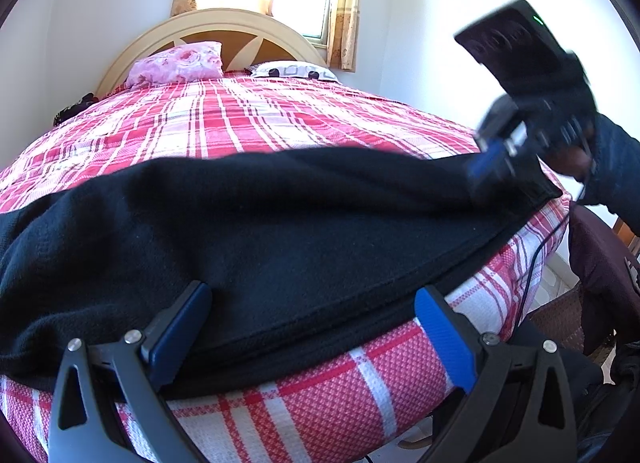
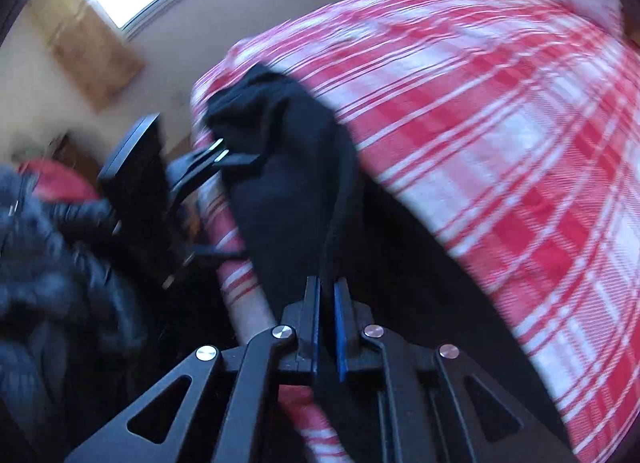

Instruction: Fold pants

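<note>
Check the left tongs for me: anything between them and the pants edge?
Nothing visible. The left tongs stand open at the bed's near edge, and the black pants lie right between the fingers on the plaid bedspread. The right tongs are already shut on the pants' far end.

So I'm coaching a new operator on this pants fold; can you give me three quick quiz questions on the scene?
1. True or false: the left gripper is clamped shut on the pants.
2. What does the right gripper hold? A) a pillow B) an edge of the pants C) nothing
3. Fill in: the pants lie along the near edge of the ____.

Key:
1. False. Its fingers stand wide apart, with the cloth's edge between them, not pinched.
2. B. Its jaws are nearly closed on a thin fold of the black cloth.
3. Bed, covered in red and white plaid.
</note>
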`<state>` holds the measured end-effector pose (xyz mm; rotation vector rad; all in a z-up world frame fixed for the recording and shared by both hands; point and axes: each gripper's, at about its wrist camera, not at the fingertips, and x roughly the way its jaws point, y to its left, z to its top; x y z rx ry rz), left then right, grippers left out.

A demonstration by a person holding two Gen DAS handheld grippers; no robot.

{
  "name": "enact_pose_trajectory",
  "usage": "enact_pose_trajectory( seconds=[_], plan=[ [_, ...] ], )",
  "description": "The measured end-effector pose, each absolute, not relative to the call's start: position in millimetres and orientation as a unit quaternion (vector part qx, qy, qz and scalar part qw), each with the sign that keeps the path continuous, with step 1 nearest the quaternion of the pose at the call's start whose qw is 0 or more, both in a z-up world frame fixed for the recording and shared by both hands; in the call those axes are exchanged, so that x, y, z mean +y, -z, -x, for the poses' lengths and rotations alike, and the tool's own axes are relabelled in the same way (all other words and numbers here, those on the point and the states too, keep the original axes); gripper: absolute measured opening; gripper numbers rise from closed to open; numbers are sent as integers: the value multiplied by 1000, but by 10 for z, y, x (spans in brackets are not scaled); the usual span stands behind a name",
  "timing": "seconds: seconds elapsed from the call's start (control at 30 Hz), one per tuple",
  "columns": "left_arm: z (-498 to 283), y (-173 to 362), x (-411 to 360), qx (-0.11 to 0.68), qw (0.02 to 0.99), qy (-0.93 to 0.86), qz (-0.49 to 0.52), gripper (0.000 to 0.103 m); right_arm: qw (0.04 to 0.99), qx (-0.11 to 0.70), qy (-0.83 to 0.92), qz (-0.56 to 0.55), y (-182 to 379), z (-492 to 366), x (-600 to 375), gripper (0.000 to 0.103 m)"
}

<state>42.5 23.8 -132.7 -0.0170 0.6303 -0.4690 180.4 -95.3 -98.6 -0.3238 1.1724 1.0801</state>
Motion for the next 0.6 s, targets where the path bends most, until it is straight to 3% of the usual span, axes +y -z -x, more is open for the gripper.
enact_pose_trajectory(
  seconds=[0.2, 0.23, 0.33, 0.5, 0.6],
  plan=[
    [-428, 1321, 237, 308, 924, 228, 8, 103, 649, 575, -478, 140, 1345, -1779, -875, 8],
    [-429, 1320, 242, 309, 923, 228, 10, 103, 645, 582, -482, 112, 1364, -1858, -898, 16],
    [-431, 1321, 247, 308, 923, 230, 14, 103, 650, 579, -491, 17, 1309, -2133, -1004, 51],
    [-422, 1329, 254, 306, 923, 231, 16, 103, 632, 591, -483, -137, 1325, -2632, -1119, 54],
    [-425, 1332, 263, 306, 923, 233, 19, 103, 593, 633, -466, -173, 1564, -2838, -1005, 54]
  ],
)
